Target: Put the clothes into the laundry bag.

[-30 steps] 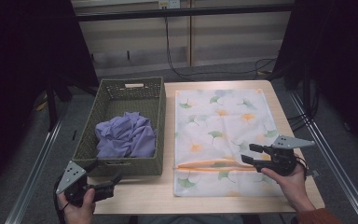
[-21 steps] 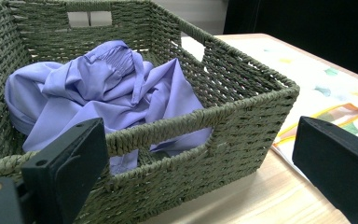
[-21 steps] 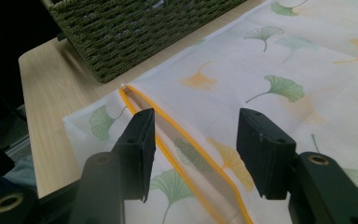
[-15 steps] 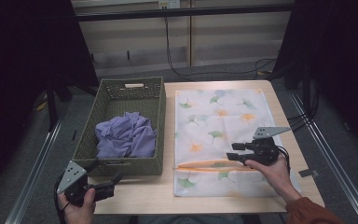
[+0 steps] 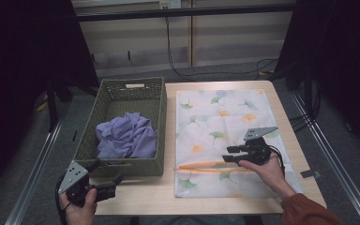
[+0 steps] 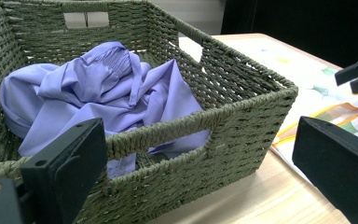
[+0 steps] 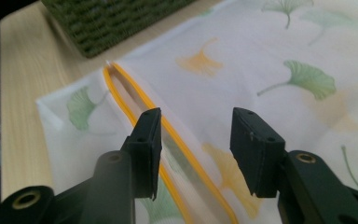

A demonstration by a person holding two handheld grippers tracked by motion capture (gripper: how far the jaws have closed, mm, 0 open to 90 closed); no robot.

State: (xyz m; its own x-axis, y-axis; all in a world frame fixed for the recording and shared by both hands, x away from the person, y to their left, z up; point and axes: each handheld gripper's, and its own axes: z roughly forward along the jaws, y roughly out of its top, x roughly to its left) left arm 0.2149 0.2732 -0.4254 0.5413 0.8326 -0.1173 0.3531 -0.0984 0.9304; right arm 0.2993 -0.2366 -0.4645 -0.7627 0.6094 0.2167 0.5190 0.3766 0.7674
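A white mesh bag (image 5: 220,117) printed with ginkgo leaves lies flat on the wooden table (image 5: 168,192). Its orange zipper opening (image 5: 206,166) runs across the near end. My right gripper (image 5: 231,154) hovers just over that zipper (image 7: 121,93). Its jaws have just been closing but are still open (image 7: 196,135), the zipper's edge lying under them unpinched. My left gripper (image 5: 107,172) is held open at the table's near left corner, facing the green woven basket (image 6: 242,107). A crumpled purple cloth (image 5: 124,136) lies in the basket (image 5: 161,126).
A small dark tab (image 5: 309,173) lies on the table right of the bag. Metal rails (image 5: 328,154) flank both sides of the table. Cables (image 5: 206,70) trail over the floor behind it.
My right gripper has moved left across the bag to the orange zipper and its jaws have narrowed. The left gripper has stayed put.
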